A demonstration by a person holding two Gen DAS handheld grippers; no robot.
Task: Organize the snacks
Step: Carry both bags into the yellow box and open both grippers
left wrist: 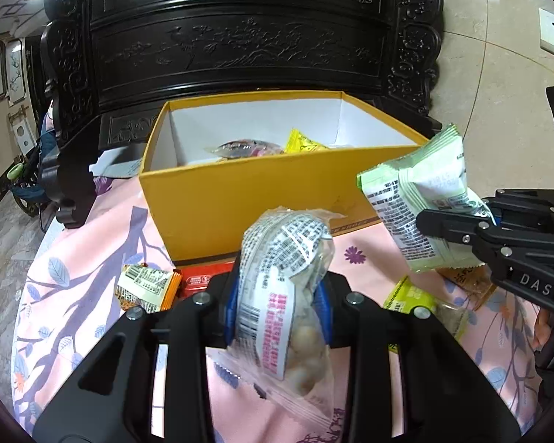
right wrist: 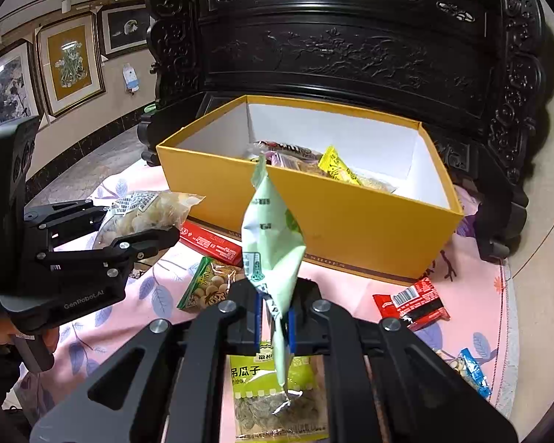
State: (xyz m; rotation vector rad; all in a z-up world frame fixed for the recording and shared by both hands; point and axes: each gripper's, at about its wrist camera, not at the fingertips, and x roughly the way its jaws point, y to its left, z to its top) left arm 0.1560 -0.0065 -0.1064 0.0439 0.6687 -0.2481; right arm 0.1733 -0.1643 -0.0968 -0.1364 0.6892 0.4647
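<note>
The left tongs (left wrist: 279, 302) were clamped on a clear bag of pale round snacks (left wrist: 288, 295). The right tongs (right wrist: 275, 317) gripped a pale green packet (right wrist: 271, 236), at centre frame below the yellow box (right wrist: 351, 217).

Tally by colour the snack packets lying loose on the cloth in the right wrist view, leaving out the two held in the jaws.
Red: 2, long pack and red-and-black packet
Green: 2, nut packet and seed packet
Blue: 1, blue packet
Total: 5
Held, not counted: clear bag, pale green packet
</note>
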